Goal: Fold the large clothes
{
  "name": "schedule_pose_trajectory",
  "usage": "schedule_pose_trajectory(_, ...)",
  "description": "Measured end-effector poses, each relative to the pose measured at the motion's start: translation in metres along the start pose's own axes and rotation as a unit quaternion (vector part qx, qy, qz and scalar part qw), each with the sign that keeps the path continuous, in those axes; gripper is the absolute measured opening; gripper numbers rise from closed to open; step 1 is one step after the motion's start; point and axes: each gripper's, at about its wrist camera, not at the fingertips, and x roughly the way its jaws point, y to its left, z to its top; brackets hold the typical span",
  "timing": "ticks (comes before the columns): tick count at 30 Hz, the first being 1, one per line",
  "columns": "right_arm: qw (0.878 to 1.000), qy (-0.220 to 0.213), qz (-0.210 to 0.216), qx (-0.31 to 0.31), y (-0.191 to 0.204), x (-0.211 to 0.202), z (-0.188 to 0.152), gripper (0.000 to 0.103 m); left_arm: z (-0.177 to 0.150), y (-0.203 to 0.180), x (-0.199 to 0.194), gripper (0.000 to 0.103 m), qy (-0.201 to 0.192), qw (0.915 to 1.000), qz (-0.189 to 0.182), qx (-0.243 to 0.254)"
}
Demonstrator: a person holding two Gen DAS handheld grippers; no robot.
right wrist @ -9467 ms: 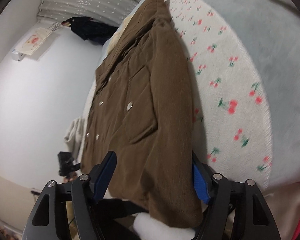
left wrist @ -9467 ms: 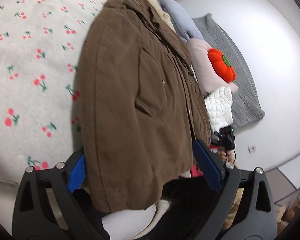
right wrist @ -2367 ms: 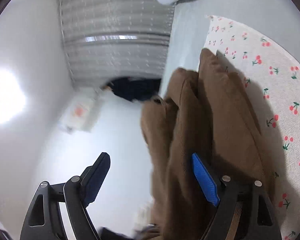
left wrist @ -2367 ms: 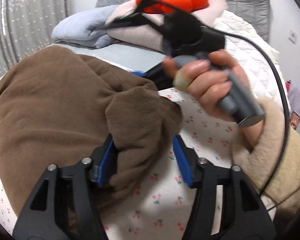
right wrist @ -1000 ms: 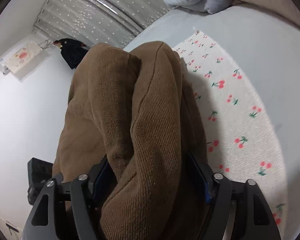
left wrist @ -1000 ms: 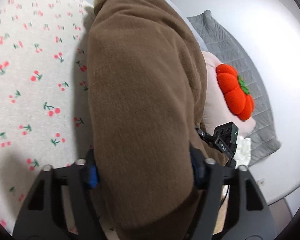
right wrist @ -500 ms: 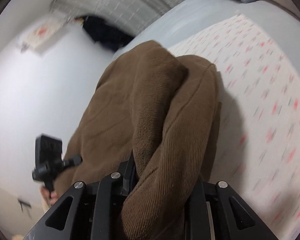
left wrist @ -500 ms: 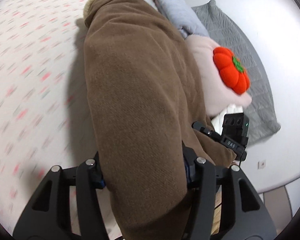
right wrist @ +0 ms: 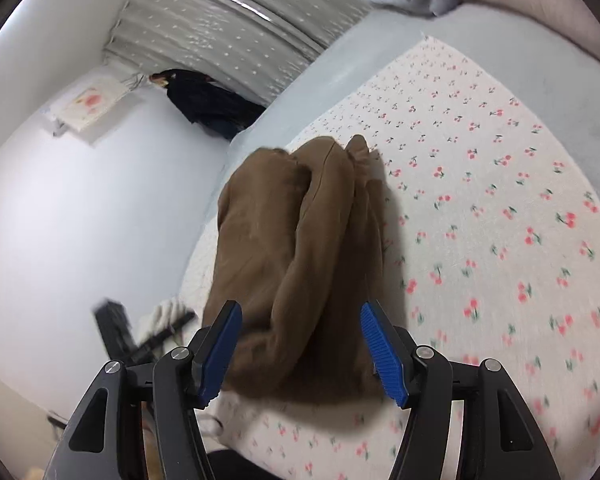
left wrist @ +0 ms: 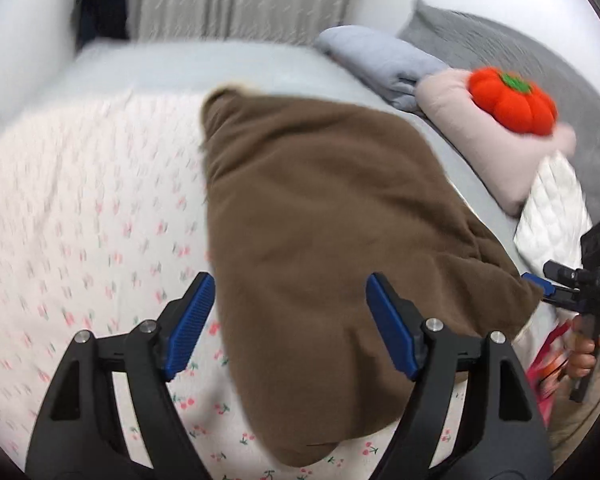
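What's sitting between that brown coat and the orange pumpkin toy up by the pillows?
In the left wrist view, a strip of bare grey sheet and then the pink pillow that the pumpkin rests on. Nothing else separates it from the coat.

Between the left claw fingers lies a matt brown corduroy jacket. Beneath it is a fleecy cherry-print blanket. The pads are ribbed blue plastic.
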Motion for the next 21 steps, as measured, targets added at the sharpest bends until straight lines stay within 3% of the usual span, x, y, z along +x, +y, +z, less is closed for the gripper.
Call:
schedule_pose_trajectory(3, 0.998, -0.006, -0.055, -0.011, 0.0, 0.009, -0.018, 0.063, 0.008, -0.021, 0.007, 0.079, 0.004, 0.9991, -0.035, 0.022)
schedule_pose_trajectory(4, 0.998, -0.015, -0.06, -0.005, 0.0, 0.008, -0.022, 0.054, 0.01, -0.028, 0.01, 0.079, 0.007, 0.9986, -0.046, 0.025)
schedule_pose_trajectory(6, 0.999, -0.028, -0.03, -0.009, 0.008, 0.003, -0.017, 0.043, 0.017, -0.041, 0.015, 0.079, 0.005, 0.9977, -0.057, 0.035)
schedule_pose_trajectory(9, 0.999, -0.026, 0.037, -0.029, 0.024, 0.013, 0.001, 0.041, 0.021, -0.046, 0.017, 0.079, -0.019, 0.9981, -0.049, 0.032)
schedule_pose_trajectory(13, 0.996, 0.011, 0.071, -0.049, 0.039, 0.04, 0.002, 0.041, 0.014, -0.044, 0.017, 0.079, -0.036, 0.9978, -0.056, -0.006)
schedule_pose_trajectory(17, 0.998, 0.06, 0.024, 0.019, -0.019, 0.078, -0.013, 0.038, 0.012, -0.024, 0.025, 0.079, -0.015, 0.998, -0.016, -0.059)
schedule_pose_trajectory(18, 0.996, 0.066, 0.033, 0.046, -0.032, 0.079, -0.016, 0.036, 0.016, -0.019, 0.026, 0.079, -0.013, 0.9973, -0.014, -0.071)
schedule_pose_trajectory(19, 0.994, 0.067, 0.05, 0.067, -0.039, 0.074, -0.015, 0.036, 0.019, -0.015, 0.025, 0.079, -0.014, 0.9961, -0.014, -0.086)
schedule_pose_trajectory(21, 0.995, 0.074, 0.023, 0.062, -0.028, 0.063, -0.002, 0.04, 0.029, -0.007, 0.024, 0.079, -0.014, 0.9935, -0.019, -0.112)
